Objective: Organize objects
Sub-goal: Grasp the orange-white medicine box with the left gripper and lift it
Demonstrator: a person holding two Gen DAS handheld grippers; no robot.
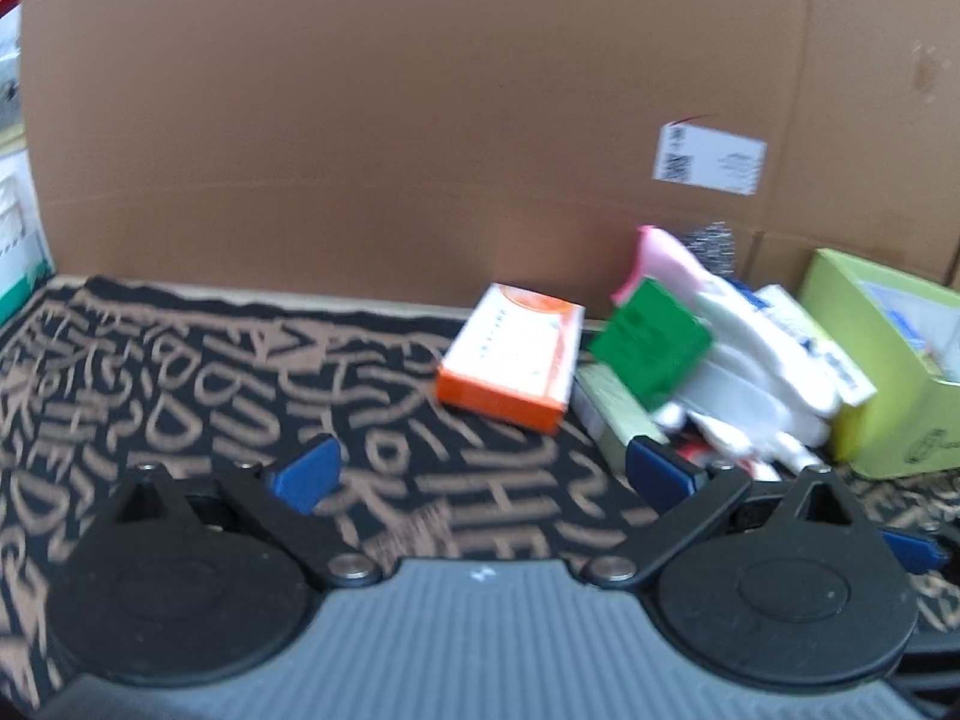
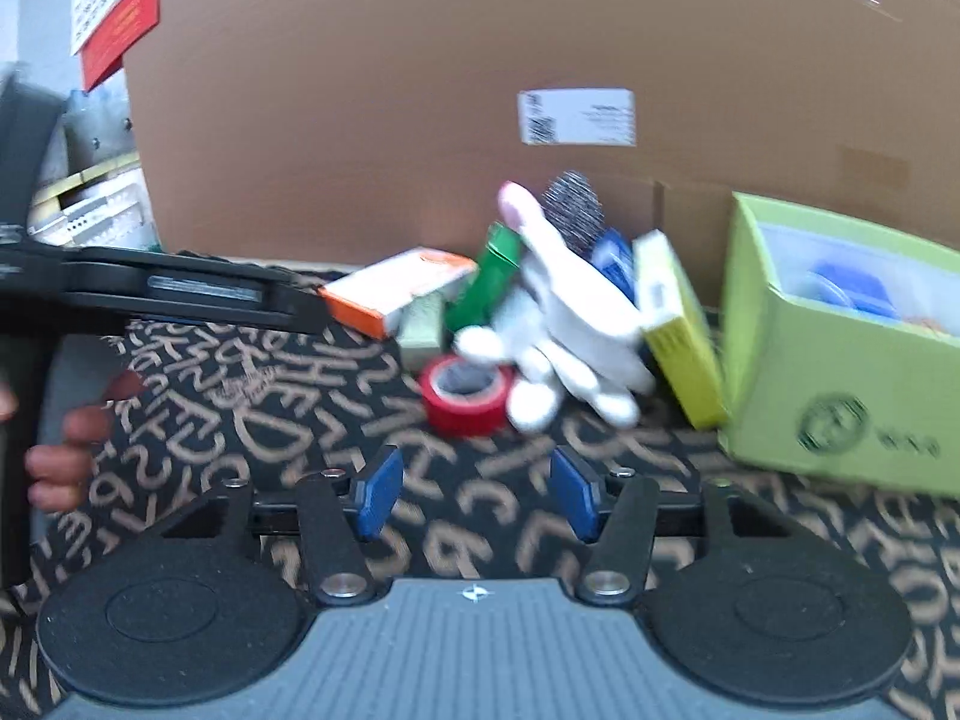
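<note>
A heap of small things lies on the black cloth with tan letters [image 1: 180,372], against a big cardboard wall. In it are an orange and white box [image 1: 510,354], a green box [image 1: 651,339], white gloves [image 1: 750,372] and a red tape roll [image 2: 468,393]. My left gripper [image 1: 480,471] hangs wide open over bare cloth just short of the orange box, with nothing between its blue pads [image 1: 306,471]. My right gripper [image 2: 477,495] stands open and empty in front of the tape roll, pads about half apart. The left gripper's black body [image 2: 180,294], held by a hand [image 2: 60,468], reaches in from the left in the right wrist view.
A lime green open box [image 2: 840,360] with blue things inside stands at the right of the heap, a yellow packet [image 2: 678,330] leaning beside it. The cardboard wall [image 1: 420,120] closes the back. Behind its left edge hang red and white papers [image 2: 114,6].
</note>
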